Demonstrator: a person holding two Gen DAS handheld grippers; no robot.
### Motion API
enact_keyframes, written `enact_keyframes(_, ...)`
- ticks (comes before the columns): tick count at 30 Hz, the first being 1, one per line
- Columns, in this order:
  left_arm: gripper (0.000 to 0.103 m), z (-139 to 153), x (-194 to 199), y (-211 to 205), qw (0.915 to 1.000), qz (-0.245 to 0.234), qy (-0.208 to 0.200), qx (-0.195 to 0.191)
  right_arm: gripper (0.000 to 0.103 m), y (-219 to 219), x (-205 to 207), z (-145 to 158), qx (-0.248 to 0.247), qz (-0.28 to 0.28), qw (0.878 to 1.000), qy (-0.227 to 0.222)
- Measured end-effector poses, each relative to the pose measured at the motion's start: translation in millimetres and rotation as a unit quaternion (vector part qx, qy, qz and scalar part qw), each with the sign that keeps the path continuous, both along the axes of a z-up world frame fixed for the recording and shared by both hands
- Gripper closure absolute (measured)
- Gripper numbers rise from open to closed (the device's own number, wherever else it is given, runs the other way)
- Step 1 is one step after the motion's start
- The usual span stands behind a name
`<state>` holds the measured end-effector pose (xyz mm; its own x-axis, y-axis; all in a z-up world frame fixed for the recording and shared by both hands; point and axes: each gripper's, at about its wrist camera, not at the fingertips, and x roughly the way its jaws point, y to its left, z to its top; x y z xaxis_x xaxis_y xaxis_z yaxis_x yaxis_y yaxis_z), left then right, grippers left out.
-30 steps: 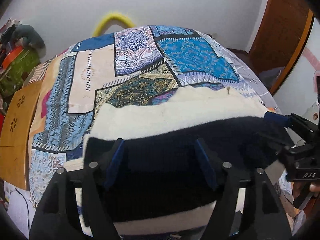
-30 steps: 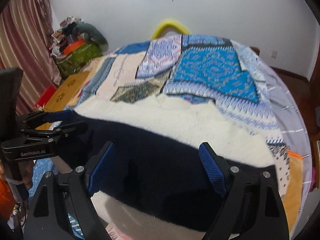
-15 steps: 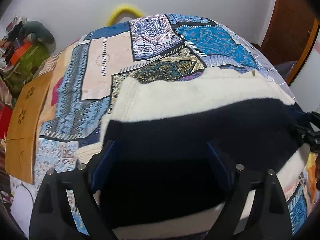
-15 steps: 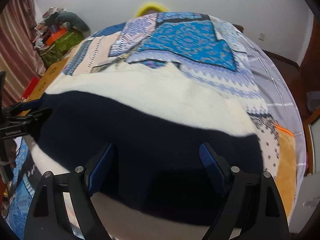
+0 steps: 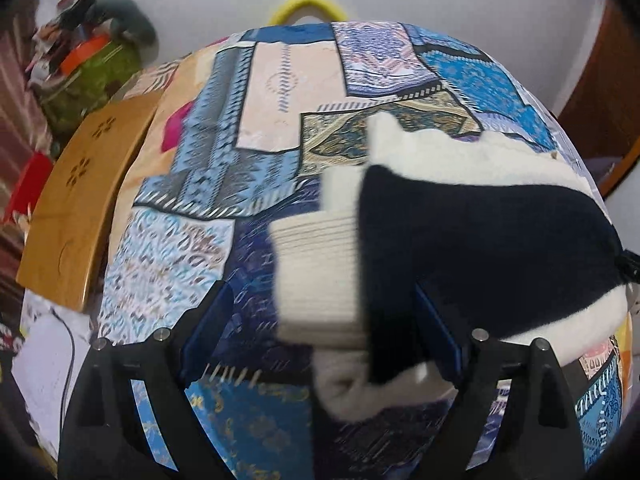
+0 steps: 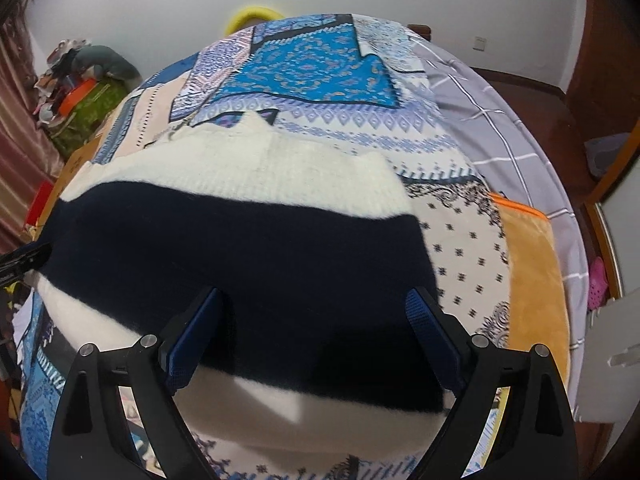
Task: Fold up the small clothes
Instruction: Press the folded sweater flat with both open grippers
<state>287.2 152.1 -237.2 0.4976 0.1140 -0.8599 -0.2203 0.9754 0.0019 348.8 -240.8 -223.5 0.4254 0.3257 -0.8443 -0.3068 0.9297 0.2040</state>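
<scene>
Patchwork bedspread (image 6: pixel 304 60) carries the sweater (image 6: pixel 248 248) beneath white walls; both grippers' jaws spread apart.

A patchwork bedspread (image 5: pixel 248 160) of blue, cream and gold prints covers the bed, with a wooden board (image 5: pixel 76 204) along its left edge, a yellow ring (image 5: pixel 306 2) against the white wall beyond, and a green bundle (image 5: pixel 90 76) topped with clutter in the corner.

No readable text, labels, brands or numbers anywhere in either view; bedspread shows only woven patterns, no lettering.
</scene>
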Motion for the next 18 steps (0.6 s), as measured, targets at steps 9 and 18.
enact_keyframes(9,0.013,11.4,-29.6,19.4,0.9978,0.040,-0.004,-0.052,0.012,-12.5,-6.1,11.8,0.000,-0.019,1.000,-0.002)
enact_keyframes(18,0.013,-0.3,-55.5,3.7,0.9842,0.018,0.023,-0.174,0.012,20.4,-15.3,37.1,0.025,0.027,0.999,-0.031)
